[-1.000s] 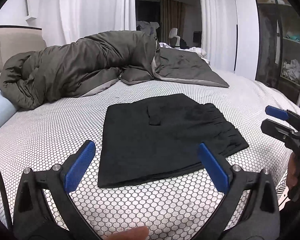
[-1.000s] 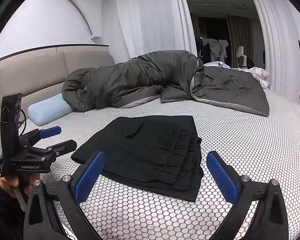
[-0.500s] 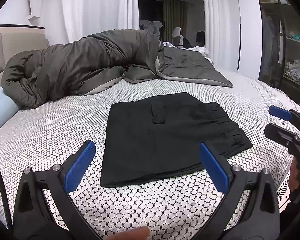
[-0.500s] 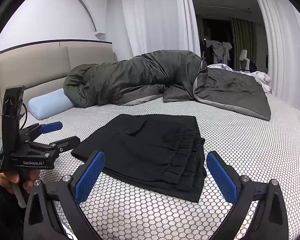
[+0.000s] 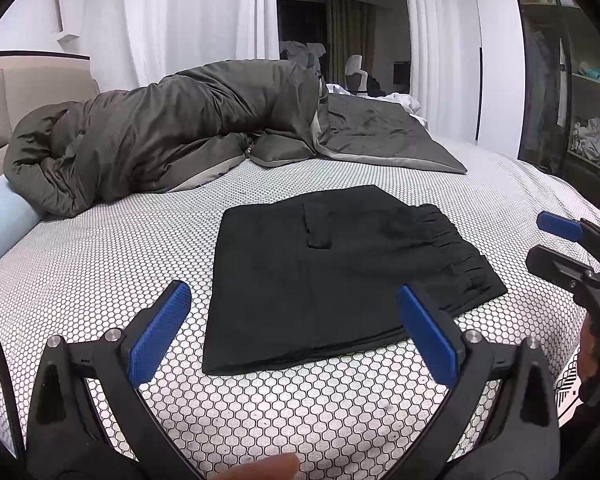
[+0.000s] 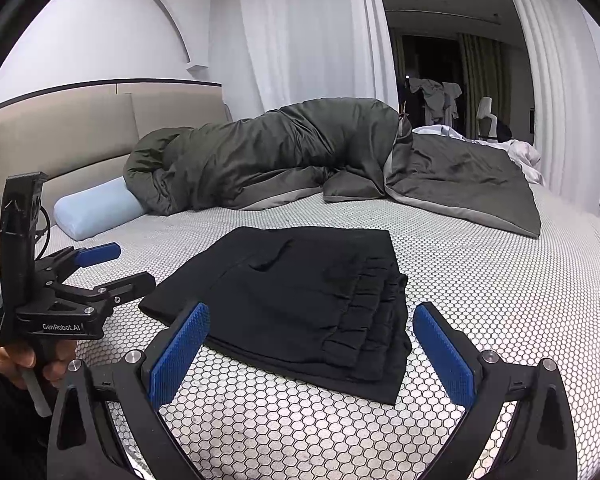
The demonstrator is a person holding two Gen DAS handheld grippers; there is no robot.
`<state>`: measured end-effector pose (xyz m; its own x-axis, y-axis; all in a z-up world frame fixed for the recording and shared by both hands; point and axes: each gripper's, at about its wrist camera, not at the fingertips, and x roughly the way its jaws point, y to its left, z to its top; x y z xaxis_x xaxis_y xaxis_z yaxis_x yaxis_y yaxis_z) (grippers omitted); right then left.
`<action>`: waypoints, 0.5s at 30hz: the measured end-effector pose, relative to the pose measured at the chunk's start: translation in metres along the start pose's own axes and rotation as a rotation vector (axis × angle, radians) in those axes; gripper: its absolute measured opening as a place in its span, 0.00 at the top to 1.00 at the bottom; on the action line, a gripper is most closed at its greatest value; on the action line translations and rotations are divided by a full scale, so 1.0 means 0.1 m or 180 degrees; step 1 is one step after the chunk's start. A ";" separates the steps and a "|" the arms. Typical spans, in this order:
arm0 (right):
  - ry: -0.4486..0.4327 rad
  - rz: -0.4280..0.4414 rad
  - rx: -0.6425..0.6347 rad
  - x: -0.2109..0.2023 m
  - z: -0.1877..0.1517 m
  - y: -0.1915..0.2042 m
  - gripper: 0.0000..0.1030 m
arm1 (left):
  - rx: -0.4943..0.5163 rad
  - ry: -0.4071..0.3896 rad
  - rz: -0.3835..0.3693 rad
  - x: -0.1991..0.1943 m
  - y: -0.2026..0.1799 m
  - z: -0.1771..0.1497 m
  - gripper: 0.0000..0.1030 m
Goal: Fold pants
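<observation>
1. Flanking empty air, the blue pads [image 5: 160, 334] of the left gripper [image 5: 294, 334] stand wide apart and hold nothing; the near edge of the pants [image 5: 340, 276] lies just beyond them.
2. Right gripper [image 6: 312, 356]: its two blue pads [image 6: 440, 350] are likewise spread wide, empty, above the patterned sheet just short of the garment's waistband end.
3. Each gripper appears in the other's camera: the right one at the right edge of the left wrist view, the left one at the left edge of the right wrist view, gripped by a hand [image 6: 24, 360].
4. Pants: one black garment, folded into a flat, roughly rectangular stack of several layers. The gathered elastic waistband [image 6: 364, 312] lies at one end; a pocket flap [image 5: 316, 230] shows on the top layer. The folded edges are fairly even.
5. Position: the pants rest on the bed [image 5: 100, 264], on a white sheet with a black honeycomb print, in its open near part and apart from the other bedding.
6. Count: two grippers, one pair of pants, one dark olive duvet [image 6: 268, 160] bunched farther back, one pale blue pillow [image 6: 96, 208] at the padded headboard [image 6: 64, 140].
</observation>
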<state>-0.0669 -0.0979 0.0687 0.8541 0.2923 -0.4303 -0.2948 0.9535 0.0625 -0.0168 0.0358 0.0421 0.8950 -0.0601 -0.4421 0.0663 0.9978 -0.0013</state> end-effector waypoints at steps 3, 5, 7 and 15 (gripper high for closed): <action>0.0002 0.0006 -0.0004 -0.01 0.00 -0.01 0.00 | 0.0004 -0.0001 -0.0006 0.01 0.02 0.00 0.01; 0.0005 0.0008 -0.0003 -0.01 0.00 -0.01 0.00 | 0.0007 0.0000 -0.0004 0.00 0.02 0.00 0.01; 0.0004 0.0003 -0.0004 -0.01 0.00 -0.01 0.00 | 0.0009 -0.0001 -0.0006 0.01 0.02 0.00 0.01; 0.0029 0.0016 -0.0019 -0.01 0.00 -0.01 0.00 | 0.0003 -0.0010 -0.0003 0.01 0.03 0.00 0.01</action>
<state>-0.0674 -0.0988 0.0690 0.8486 0.2963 -0.4382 -0.3015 0.9516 0.0594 -0.0157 0.0391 0.0419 0.8962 -0.0612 -0.4394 0.0677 0.9977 -0.0009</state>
